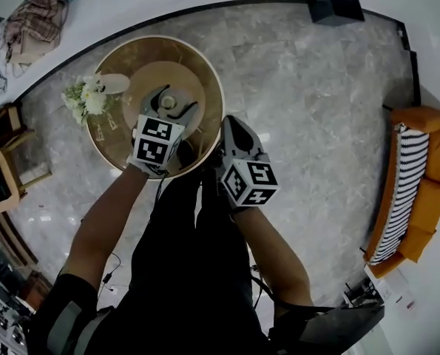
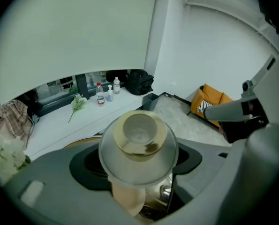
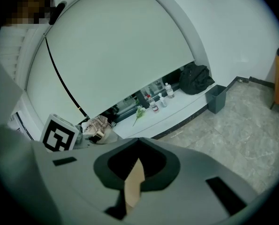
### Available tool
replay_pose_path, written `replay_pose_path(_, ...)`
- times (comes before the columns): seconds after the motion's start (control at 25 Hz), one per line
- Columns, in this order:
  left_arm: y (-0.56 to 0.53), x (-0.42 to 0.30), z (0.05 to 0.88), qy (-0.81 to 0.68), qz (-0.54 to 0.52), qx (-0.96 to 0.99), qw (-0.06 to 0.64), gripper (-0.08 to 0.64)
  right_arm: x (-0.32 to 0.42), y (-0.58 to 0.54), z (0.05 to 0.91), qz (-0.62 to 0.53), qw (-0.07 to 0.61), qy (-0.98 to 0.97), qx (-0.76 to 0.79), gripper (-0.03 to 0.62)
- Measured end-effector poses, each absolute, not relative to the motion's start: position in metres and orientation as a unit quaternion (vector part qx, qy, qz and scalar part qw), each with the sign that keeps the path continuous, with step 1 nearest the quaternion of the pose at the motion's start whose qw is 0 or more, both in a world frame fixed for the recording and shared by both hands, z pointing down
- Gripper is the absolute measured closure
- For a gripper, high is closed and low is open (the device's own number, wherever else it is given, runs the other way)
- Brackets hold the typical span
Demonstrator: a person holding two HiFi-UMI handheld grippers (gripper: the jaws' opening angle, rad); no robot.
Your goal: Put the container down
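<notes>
The container [image 2: 138, 142] is a round pot with a clear domed lid and a wide gold knob. It sits between the jaws of my left gripper [image 2: 139, 175], which is shut on it. In the head view the container [image 1: 168, 100] and left gripper [image 1: 173, 108] are over the raised round board [image 1: 147, 76] of a round wooden table [image 1: 214, 80]; I cannot tell whether the container touches the board. My right gripper [image 1: 231, 126] is at the table's near right edge. Its tan pads [image 3: 134, 182] meet, with nothing between them.
White flowers [image 1: 85, 98] and a white vase [image 1: 116, 83] lie on the table's left side. Wooden chairs [image 1: 1, 170] stand at the left, an orange sofa with a striped cushion [image 1: 415, 191] at the right. A white ledge with bottles [image 2: 100, 93] runs behind.
</notes>
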State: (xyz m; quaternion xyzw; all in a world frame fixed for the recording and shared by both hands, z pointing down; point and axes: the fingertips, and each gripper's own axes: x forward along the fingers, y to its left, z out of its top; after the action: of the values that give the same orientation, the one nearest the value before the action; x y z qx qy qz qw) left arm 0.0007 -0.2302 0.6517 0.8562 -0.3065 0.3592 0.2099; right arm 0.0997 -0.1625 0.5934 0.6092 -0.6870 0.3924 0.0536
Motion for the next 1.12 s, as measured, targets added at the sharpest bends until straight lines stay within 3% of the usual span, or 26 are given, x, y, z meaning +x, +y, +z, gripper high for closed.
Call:
replay_pose_path(0.24, -0.247, 0.016, 0.703, -0.298, 0.384, 0.856, 0.178, 0.219, 0.113, -0.161, 0.625, 0.414, 0.065, -0.678, 0.604, 0.586)
replay_pose_path(1.12, -0.284, 0.028, 0.841, -0.284, 0.428, 0.839, 0.18, 0.219, 0.122, -0.152, 0.713, 0.469, 0.096, -0.648, 0.592, 0.586)
